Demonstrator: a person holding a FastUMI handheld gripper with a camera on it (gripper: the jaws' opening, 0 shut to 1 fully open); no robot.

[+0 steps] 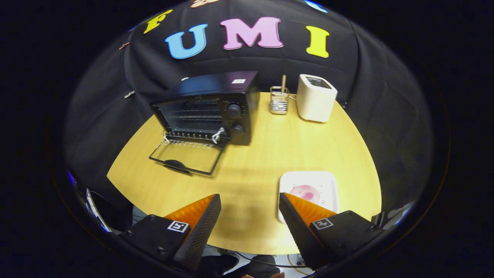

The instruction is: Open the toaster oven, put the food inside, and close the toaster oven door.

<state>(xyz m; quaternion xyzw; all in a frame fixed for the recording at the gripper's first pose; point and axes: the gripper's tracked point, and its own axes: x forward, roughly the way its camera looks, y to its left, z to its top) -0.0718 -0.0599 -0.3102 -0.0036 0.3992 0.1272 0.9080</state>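
Gripper (250, 200) fingers apart above pale wood table (251, 162); boxy black toaster oven (210, 108) open; round pink food (305, 193) on square white plate (326, 181).

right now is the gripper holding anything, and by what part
Nothing is held. The gripper is open, with only bare table between its fingers. The pink food lies untouched on its white tray, beside one finger.

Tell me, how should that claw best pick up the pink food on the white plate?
The claw hangs open above the table, with the plate just ahead of one finger. The food looks like a flat round slice lying on the plate, so coming down from above and pinching opposite edges seems best. A side approach would probably hit the plate's raised rim.
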